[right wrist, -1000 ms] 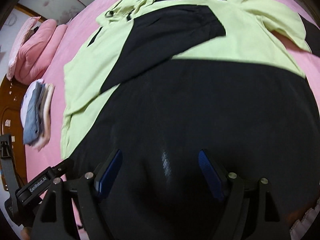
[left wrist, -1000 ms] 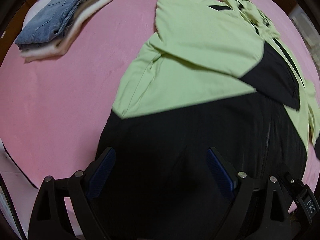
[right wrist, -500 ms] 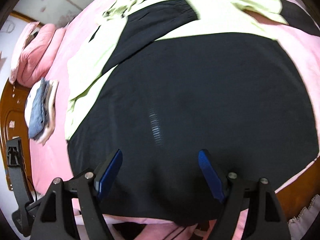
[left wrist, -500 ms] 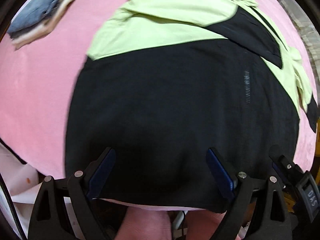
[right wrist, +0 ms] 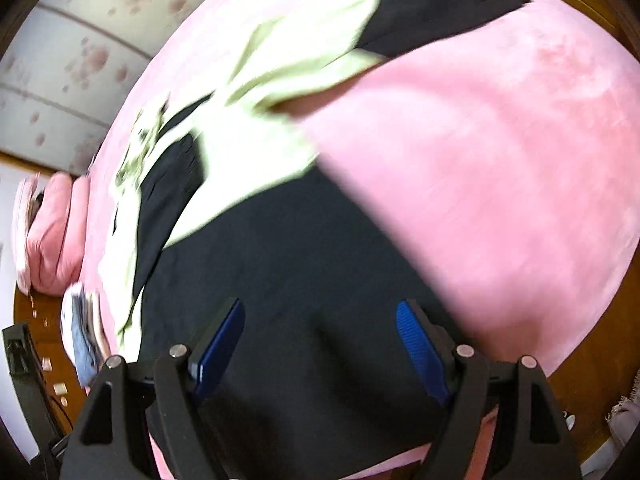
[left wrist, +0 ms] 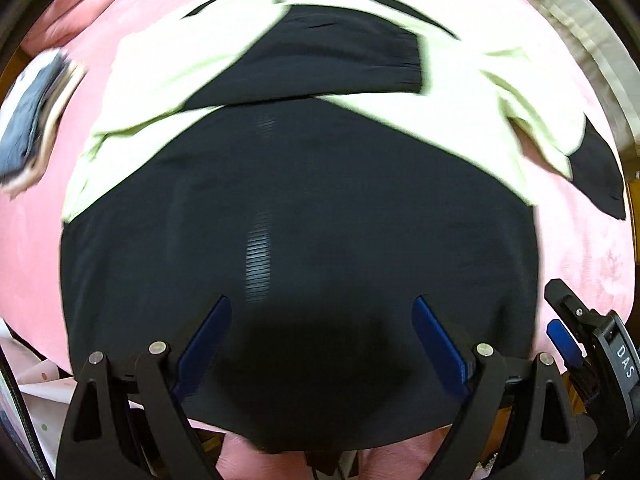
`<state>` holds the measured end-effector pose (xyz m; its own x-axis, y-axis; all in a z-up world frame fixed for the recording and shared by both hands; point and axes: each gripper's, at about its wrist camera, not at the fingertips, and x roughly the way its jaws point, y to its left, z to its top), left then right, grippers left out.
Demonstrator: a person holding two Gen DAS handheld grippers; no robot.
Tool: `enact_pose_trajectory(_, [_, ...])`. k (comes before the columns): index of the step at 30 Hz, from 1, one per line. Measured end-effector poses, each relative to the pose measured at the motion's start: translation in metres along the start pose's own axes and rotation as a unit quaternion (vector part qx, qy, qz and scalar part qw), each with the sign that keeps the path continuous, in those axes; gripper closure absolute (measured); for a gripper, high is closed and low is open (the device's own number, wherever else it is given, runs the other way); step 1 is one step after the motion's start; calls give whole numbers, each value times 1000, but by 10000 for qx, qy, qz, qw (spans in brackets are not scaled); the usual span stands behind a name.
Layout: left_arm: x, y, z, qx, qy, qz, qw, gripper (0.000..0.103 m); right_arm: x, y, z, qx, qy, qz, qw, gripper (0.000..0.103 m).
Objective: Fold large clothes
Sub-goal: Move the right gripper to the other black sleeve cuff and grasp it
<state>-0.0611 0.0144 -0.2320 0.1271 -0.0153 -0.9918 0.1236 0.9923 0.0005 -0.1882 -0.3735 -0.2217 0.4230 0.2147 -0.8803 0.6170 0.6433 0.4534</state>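
Black and pale green, the jacket (left wrist: 304, 208) lies spread flat on the pink bed (left wrist: 580, 248), its long axis running from the hem straight away toward the hood. Its black hem sits right under both tools: the left gripper (left wrist: 322, 332) over the hem's middle, the right gripper (right wrist: 320, 340) nearer the hem's right corner, so the right hand looks better placed for that corner. Both stand wide, blue pads clear of the cloth, holding nothing. Counted: 1 jacket, 2 grippers, 1 stack of folded clothes (left wrist: 30, 120) well apart.
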Motion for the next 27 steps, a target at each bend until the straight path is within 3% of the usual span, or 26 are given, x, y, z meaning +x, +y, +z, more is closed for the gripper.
enact_pose_trajectory(6, [-4, -119, 20, 455, -8, -141, 9989, 12, -11, -61, 66, 154, 45, 162, 9997, 24])
enact_pose_trajectory(11, [-14, -194, 31, 671, -1, -176, 9976, 12, -19, -106, 115, 358, -173, 189, 9990, 24])
enact_pose_trajectory(19, [-8, -257, 48, 1094, 126, -84, 9939, 12, -20, -164, 187, 828, -827, 114, 9931, 24])
enact_pose_trajectory(25, [7, -261, 61, 988, 250, -51, 9948, 12, -9, -188, 237, 1069, -1430, 250, 9836, 25])
enact_pose_trajectory(27, [10, -261, 63, 984, 259, 6, 9948, 12, -6, -189, 245, 1062, -1636, 206, 9806, 38])
